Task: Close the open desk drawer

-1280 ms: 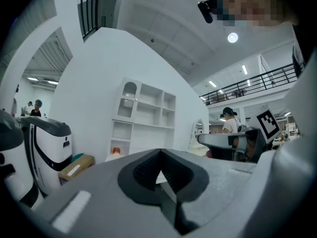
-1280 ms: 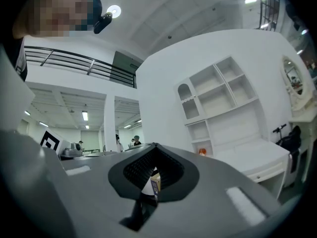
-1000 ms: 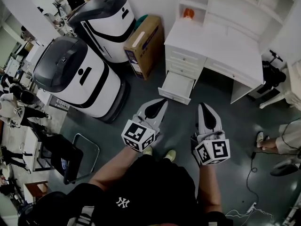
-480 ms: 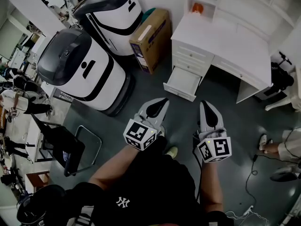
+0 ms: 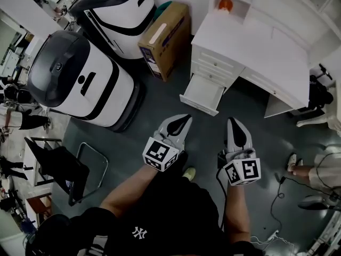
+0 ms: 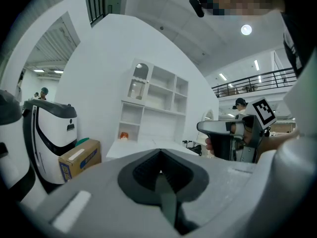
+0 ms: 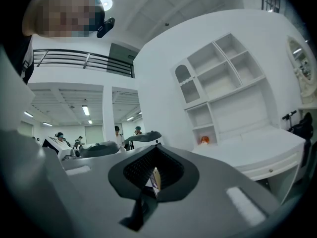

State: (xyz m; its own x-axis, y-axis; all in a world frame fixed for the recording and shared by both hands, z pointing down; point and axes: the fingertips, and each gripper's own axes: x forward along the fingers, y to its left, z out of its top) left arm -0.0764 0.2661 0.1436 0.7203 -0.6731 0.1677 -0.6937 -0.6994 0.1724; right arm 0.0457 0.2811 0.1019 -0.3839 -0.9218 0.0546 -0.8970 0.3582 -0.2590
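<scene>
While we stand on the grey floor (image 5: pixel 266 137) facing the white desk (image 5: pixel 261 47), its drawer (image 5: pixel 201 94) sits pulled out and open, at the desk end nearest the cardboard box (image 5: pixel 162 36). We hold the left gripper (image 5: pixel 186 119) and the right gripper (image 5: pixel 233 121) side by side, well apart from the drawer and pointing toward it. Each has its jaws pressed together with nothing between them. A large white machine (image 5: pixel 80 81) stands beyond the box.
</scene>
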